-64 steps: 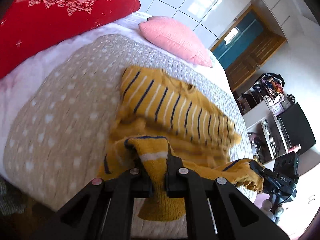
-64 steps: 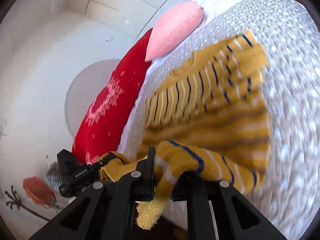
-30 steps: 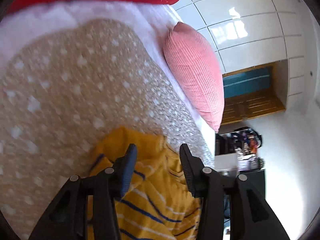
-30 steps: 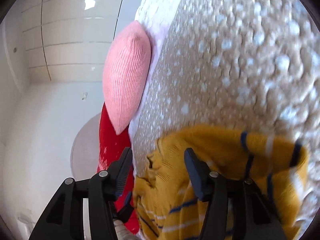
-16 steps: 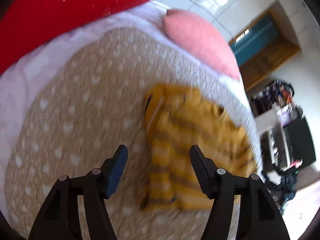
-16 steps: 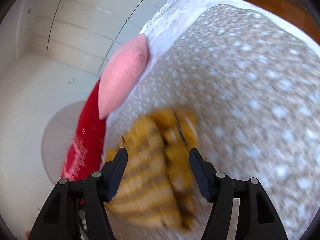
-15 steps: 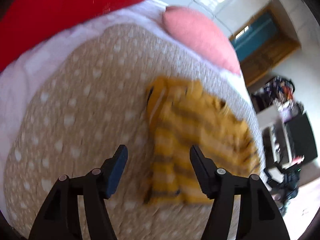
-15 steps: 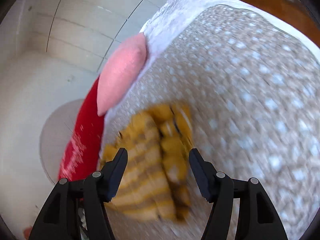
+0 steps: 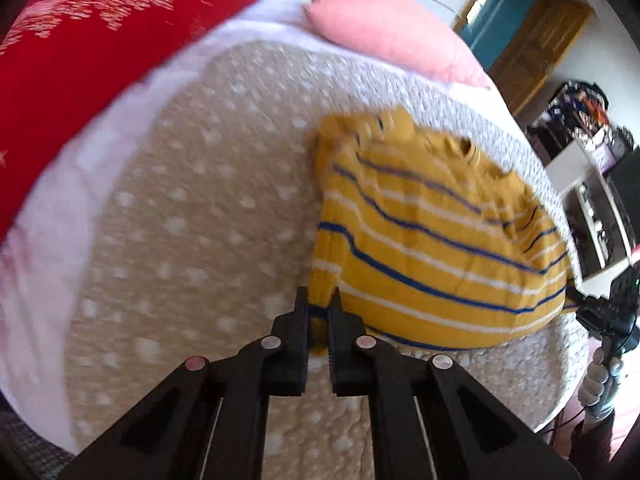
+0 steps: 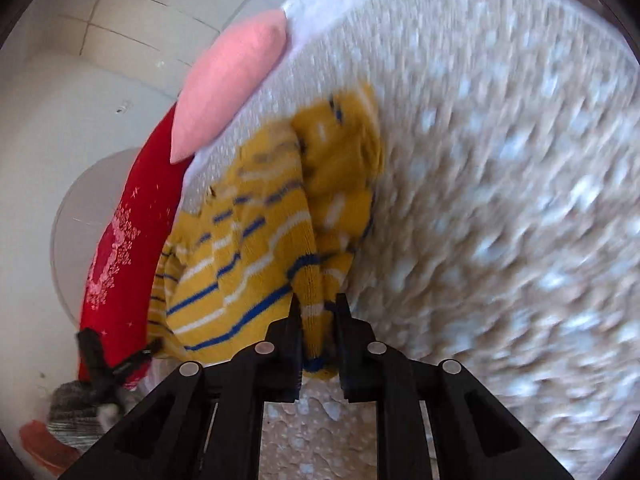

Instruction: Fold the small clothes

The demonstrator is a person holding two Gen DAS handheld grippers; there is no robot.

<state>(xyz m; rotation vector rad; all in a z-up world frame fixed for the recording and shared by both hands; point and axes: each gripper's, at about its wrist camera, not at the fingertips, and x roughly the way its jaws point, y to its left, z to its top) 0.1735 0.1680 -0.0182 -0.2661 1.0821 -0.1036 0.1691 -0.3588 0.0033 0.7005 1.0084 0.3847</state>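
A small yellow knit sweater (image 9: 432, 240) with blue and white stripes lies folded on a beige dotted blanket (image 9: 192, 216). My left gripper (image 9: 319, 312) is shut on the sweater's near left corner. My right gripper (image 10: 318, 312) is shut on the sweater's (image 10: 248, 248) near right corner. The right gripper also shows at the far right edge of the left wrist view (image 9: 600, 312), and the left gripper shows at the lower left of the right wrist view (image 10: 120, 356).
A red patterned cushion (image 9: 92, 40) and a pink pillow (image 9: 392, 32) lie at the head of the bed. The bed's edge drops off at the right, with shelves and a wooden door (image 9: 532, 28) beyond.
Both grippers were open above the folded sweater half a second ago. Now both have come down to its near edge and shut on its two near corners.
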